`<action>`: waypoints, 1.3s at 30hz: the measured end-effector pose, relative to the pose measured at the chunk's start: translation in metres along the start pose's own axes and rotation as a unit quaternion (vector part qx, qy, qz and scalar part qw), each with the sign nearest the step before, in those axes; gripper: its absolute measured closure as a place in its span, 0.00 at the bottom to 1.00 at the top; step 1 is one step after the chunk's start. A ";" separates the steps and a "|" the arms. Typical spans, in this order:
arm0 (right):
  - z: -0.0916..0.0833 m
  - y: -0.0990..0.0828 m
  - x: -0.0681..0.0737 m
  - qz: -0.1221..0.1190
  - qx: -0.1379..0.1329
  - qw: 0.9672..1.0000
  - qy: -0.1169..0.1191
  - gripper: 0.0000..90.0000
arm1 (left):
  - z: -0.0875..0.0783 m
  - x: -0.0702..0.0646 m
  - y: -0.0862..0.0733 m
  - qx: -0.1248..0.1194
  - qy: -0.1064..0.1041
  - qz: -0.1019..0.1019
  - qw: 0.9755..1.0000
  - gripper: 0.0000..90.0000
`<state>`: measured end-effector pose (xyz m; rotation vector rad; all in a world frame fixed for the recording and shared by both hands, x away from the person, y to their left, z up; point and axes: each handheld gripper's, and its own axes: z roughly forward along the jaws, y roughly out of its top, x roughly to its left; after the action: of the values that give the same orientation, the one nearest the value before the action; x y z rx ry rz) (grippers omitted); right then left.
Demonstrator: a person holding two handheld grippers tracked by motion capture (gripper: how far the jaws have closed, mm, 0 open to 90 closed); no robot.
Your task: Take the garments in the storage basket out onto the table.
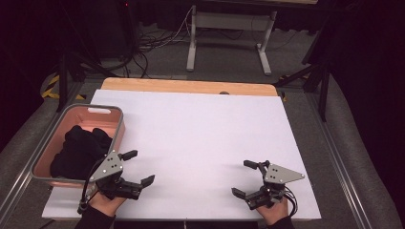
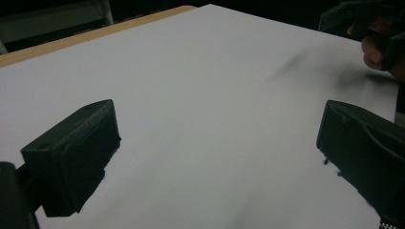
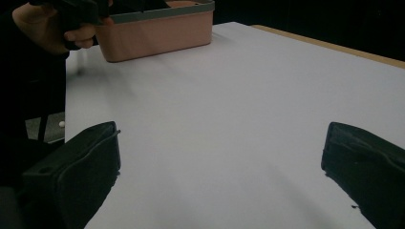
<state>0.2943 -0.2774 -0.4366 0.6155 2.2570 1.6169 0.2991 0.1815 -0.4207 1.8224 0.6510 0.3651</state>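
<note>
White table cover (image 1: pixel 200 138) over wooden top, wood edge exposed at far side. Pink bin (image 1: pixel 114 131) with grey rim at left edge of table, dark cloth (image 1: pixel 79 148) bundled inside. Left gripper (image 1: pixel 138 167) held low at near left, just beside bin's near right corner; jaws spread wide, nothing between them, bare white surface in the gap. Right gripper (image 1: pixel 243 177) at near right, well apart from the left one; jaws likewise wide open and empty. Both held over the near edge of the cover, pointing inward and forward. Left hand (image 3: pixel 45 28) seen next to bin in right gripper view.
</note>
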 end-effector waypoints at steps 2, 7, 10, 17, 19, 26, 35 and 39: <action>0.000 0.000 0.000 0.000 0.000 1.000 0.000 0.00 | -0.003 -0.001 0.005 -0.002 -0.003 -0.001 1.000 0.02; 0.001 -0.001 -0.001 0.000 0.003 1.000 0.003 0.00 | -0.007 0.000 0.011 -0.013 -0.015 -0.010 1.000 0.03; 0.000 0.000 -0.001 0.000 0.002 1.000 0.002 0.00 | -0.011 0.000 0.015 -0.014 -0.016 -0.006 1.000 0.03; 0.001 -0.001 -0.001 0.001 0.003 1.000 0.004 0.00 | -0.018 0.000 0.023 -0.012 -0.015 0.002 1.000 0.03; 0.001 -0.001 -0.001 0.002 0.003 1.000 0.004 0.00 | -0.020 -0.001 0.025 -0.008 -0.016 0.005 1.000 0.03; 0.001 -0.002 -0.001 0.004 0.004 1.000 0.004 0.00 | -0.025 -0.001 0.029 0.000 -0.010 0.012 1.000 0.03; 0.001 -0.002 -0.002 0.004 0.003 1.000 0.005 0.00 | -0.037 0.007 0.029 0.001 0.006 0.008 1.000 0.03; 0.002 -0.002 -0.002 0.004 0.003 1.000 0.005 0.00 | -0.043 0.010 0.029 0.003 0.008 0.007 1.000 0.04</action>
<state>0.2962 -0.2774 -0.4388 0.6206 2.2708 1.6205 0.2914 0.2135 -0.3797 1.8317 0.6522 0.3884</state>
